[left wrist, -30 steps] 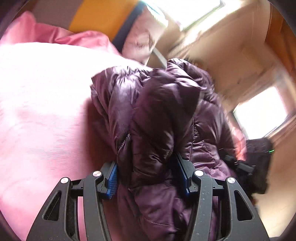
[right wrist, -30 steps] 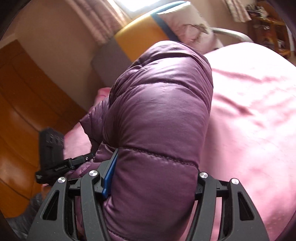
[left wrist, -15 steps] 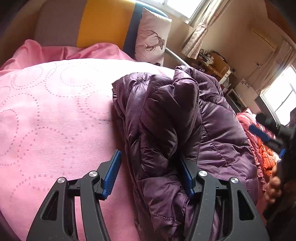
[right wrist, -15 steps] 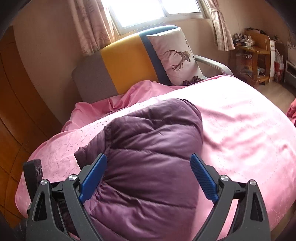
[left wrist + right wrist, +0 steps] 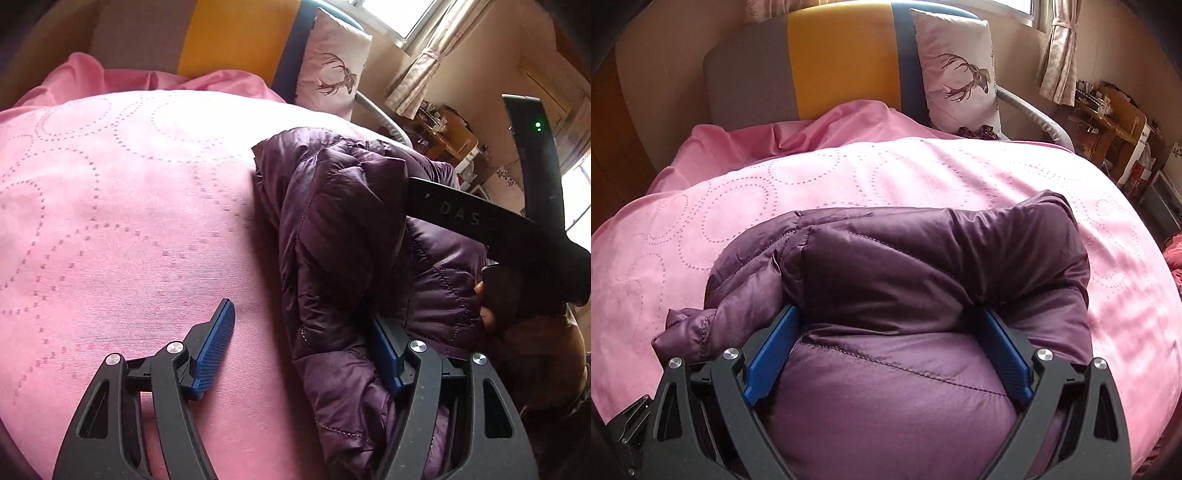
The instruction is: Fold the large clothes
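A dark purple quilted down jacket (image 5: pixel 343 236) lies bunched and folded on a pink bedspread (image 5: pixel 122 206). My left gripper (image 5: pixel 303 332) is open at the jacket's left edge; its left pad lies on the bedspread and its right pad is tucked under a fold. In the right wrist view the jacket (image 5: pixel 908 280) fills the gap of my right gripper (image 5: pixel 890 339), whose blue pads stand wide apart against its sides. The right gripper's black body (image 5: pixel 517 229) shows over the jacket in the left wrist view.
A grey, yellow and blue headboard (image 5: pixel 842 59) and a white deer-print pillow (image 5: pixel 956 74) stand at the bed's far end. A wooden desk with clutter (image 5: pixel 1108 118) and curtains (image 5: pixel 1060 48) are at the right. Pink sheet bunches by the headboard.
Both grippers let go of the jacket and opened. The jacket dropped from a lifted bundle onto the bedspread. The right gripper came in over the jacket.
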The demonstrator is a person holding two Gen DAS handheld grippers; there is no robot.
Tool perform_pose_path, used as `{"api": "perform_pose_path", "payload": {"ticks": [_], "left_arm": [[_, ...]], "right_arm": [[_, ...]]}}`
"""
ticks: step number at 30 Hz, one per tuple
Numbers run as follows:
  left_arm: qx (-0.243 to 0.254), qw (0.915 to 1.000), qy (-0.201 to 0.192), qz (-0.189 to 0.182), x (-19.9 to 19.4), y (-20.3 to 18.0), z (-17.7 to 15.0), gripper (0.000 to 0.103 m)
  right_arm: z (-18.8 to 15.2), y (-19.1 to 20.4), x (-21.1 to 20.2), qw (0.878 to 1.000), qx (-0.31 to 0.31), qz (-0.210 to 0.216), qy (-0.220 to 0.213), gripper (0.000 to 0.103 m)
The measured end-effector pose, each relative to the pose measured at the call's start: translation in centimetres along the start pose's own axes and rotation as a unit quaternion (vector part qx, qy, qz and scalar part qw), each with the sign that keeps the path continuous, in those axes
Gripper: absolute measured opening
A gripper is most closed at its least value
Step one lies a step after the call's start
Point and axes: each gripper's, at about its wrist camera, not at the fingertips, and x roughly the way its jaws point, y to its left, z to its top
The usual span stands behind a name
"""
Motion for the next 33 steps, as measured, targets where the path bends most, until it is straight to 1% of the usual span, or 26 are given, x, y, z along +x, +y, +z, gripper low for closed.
{"api": "perform_pose_path", "payload": {"ticks": [2,3,4,7,10,17,20,23,24,26,28,31,33], "left_arm": [[-0.005,1.0,-0.001,0.005,-0.4,-0.1,0.1,0.069],[-0.002,0.9999,-0.006,0.014,-0.8,-0.4,0.1,0.074],[0.002,0.9996,-0.012,0.026,-1.3,-0.7,0.1,0.076],[0.011,0.9987,-0.028,0.042,-2.8,-1.1,0.0,0.084],[0.013,0.9977,-0.042,0.051,-4.3,-1.4,-0.1,0.084],[0.029,0.9933,-0.075,0.084,-7.2,-2.7,-1.3,0.089],[0.035,0.9911,-0.085,0.096,-8.2,-3.3,-1.9,0.092],[0.043,0.9883,-0.099,0.109,-9.7,-3.9,-2.8,0.094],[0.044,0.9872,-0.105,0.112,-10.1,-4.2,-3.1,0.097],[0.045,0.9856,-0.115,0.116,-11.0,-4.4,-3.5,0.099],[0.047,0.9835,-0.124,0.124,-11.7,-4.7,-3.8,0.099],[0.053,0.9795,-0.135,0.14,-12.7,-5.1,-4.9,0.099],[0.059,0.976,-0.142,0.154,-13.2,-5.3,-5.7,0.099]], "right_arm": [[-0.2,-0.1,-0.4,1.0,0.0,0.003,0.001,0.095],[-0.3,-0.3,-1.0,1.0,0.004,0.009,-0.001,0.095],[-0.2,-0.6,-1.9,1.0,0.012,0.017,-0.005,0.095],[-0.8,-1.6,-6.1,0.997,0.043,0.043,-0.037,0.096],[-2.9,-2.2,-9.7,0.995,0.053,0.055,-0.062,0.098],[-9.2,-3.0,-15.0,0.992,0.07,0.066,-0.076,0.098],[-11.4,-2.8,-16.5,0.994,0.069,0.046,-0.077,0.101],[-13.1,-2.6,-17.9,0.993,0.079,0.03,-0.08,0.101],[-13.6,-2.5,-18.4,0.993,0.083,0.021,-0.086,0.101],[-14.6,-2.1,-19.5,0.991,0.087,0.005,-0.098,0.101],[-15.5,-1.2,-20.8,0.99,0.083,-0.013,-0.115,0.101],[-16.7,-0.1,-22.4,0.986,0.073,-0.035,-0.147,0.101],[-17.2,0.4,-23.2,0.983,0.07,-0.047,-0.162,0.101]]}}
